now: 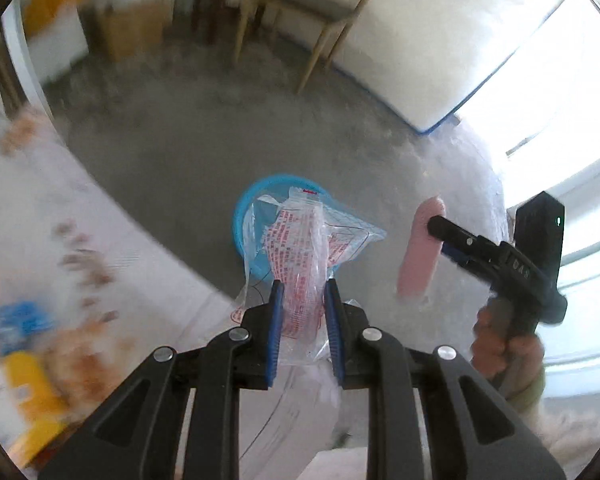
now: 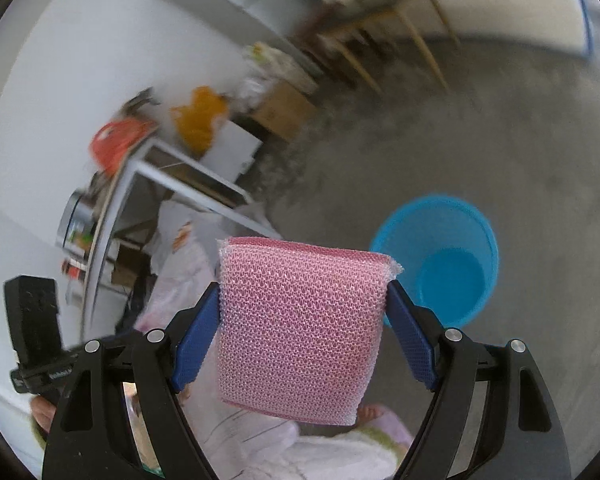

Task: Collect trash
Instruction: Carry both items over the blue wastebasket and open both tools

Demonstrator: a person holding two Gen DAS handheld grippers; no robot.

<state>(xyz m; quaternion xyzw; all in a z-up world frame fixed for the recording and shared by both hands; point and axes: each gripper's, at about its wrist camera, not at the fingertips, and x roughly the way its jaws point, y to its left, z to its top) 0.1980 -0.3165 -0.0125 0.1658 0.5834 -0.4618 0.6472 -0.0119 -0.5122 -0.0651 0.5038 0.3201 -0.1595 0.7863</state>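
A crumpled clear plastic wrapper (image 1: pixel 300 252) printed in red is pinched between the blue pads of the left gripper (image 1: pixel 301 300), its jaws drawn nearly together on the film, above a blue bin (image 1: pixel 246 216) that stands on the grey concrete floor (image 1: pixel 188 152). At three o'clock from the wrapper, the right gripper (image 2: pixel 303 322) grips a pink mesh sponge (image 2: pixel 300 328) with jaws spread wide, each pad pressed against one edge; the left view shows that sponge only edge-on. The right view alone shows the bin's empty inside, at two o'clock from the sponge, and its netted weave. A wooden table (image 1: pixel 312 12) stands at twelve o'clock beyond the bin, a cardboard box (image 1: pixel 132 32) at eleven. A cloth-covered surface (image 1: pixel 40 208) with blurred packets lies at nine o'clock. Nothing blocks the bin's mouth apart from the wrapper held before it.
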